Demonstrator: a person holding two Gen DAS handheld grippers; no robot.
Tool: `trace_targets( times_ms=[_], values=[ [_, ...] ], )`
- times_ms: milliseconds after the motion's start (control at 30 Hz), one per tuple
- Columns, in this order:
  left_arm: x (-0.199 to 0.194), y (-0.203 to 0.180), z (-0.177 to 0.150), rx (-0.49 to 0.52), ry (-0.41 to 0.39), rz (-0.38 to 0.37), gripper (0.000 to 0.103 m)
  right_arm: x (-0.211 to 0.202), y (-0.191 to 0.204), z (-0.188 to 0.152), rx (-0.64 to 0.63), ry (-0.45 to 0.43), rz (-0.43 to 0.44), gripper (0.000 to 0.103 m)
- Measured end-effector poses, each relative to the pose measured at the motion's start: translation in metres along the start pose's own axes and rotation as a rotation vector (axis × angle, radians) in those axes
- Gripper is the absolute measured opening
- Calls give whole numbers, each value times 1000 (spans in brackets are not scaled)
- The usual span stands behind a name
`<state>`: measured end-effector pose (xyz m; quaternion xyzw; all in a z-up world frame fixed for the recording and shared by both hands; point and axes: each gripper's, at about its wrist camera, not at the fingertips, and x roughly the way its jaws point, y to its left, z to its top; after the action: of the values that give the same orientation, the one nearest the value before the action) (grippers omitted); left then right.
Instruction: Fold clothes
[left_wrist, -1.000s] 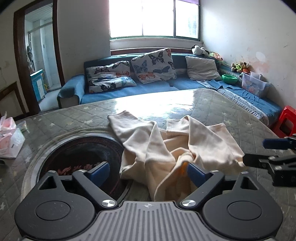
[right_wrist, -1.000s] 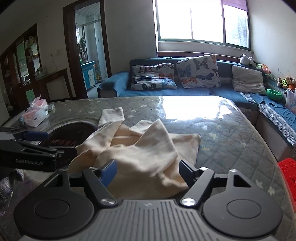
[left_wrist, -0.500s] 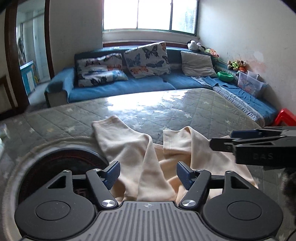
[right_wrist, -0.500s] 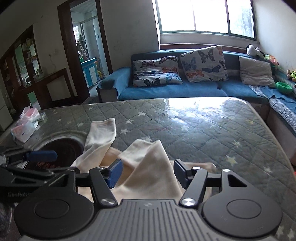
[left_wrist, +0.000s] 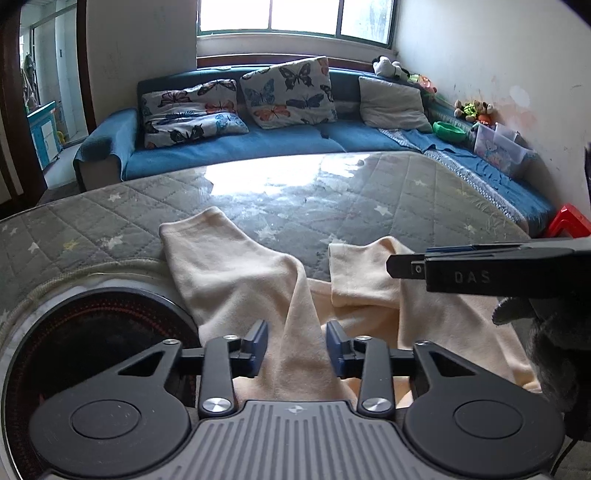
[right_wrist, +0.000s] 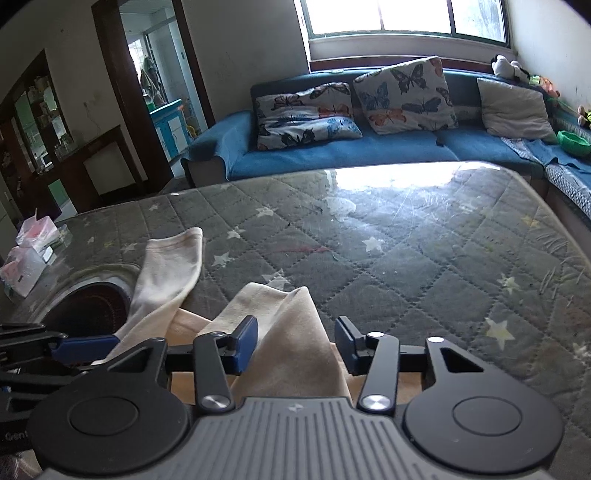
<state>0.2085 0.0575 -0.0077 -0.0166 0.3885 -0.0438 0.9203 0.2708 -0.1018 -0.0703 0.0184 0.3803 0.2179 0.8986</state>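
Both pairs of blue-padded fingers are standing apart with a raised ridge of cloth running up between them. On the left gripper (left_wrist: 297, 349) the gap is narrow and the fold is filling most of it; whether the pads are pressing it, I cannot tell. On the right gripper (right_wrist: 295, 345) the gap is wider, and the fold is sitting against the left pad and clear of the right one.

One cream garment (left_wrist: 236, 269) is lying crumpled on the table (left_wrist: 406, 206), directly under and ahead of both grippers. Two sleeves are reaching away from the fingers: a longer one on the left (left_wrist: 195, 240) and a shorter one on the right (left_wrist: 360, 271). The left part of the garment is overlapping the rim of a round dark burner (left_wrist: 92, 332) sunk into the table.

The table is wearing a grey quilted cover with pale stars under a glossy sheet that is catching window glare. At its left edge, one tissue pack (right_wrist: 31, 251) is sitting.

Beyond, one blue corner sofa (left_wrist: 229, 147) is carrying three cushions: two butterfly-print (left_wrist: 288, 92), one plain grey (left_wrist: 393, 103). One window (left_wrist: 295, 14) is glowing above it.
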Motion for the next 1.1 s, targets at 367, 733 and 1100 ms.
trace_targets(
  times_ms=[367,733,1100],
  values=[
    [-25,19,-9,-54,-48,-3,7,-13,-1,-5,-7,-43,6,7],
    [-89,52,-35,-139,-142,29,6,-118,-8,-22,-12,-219,-46,7],
    [-166,88,-106,-230,-149,68,3,-239,-39,-82,41,-347,-133,7]
  ],
)
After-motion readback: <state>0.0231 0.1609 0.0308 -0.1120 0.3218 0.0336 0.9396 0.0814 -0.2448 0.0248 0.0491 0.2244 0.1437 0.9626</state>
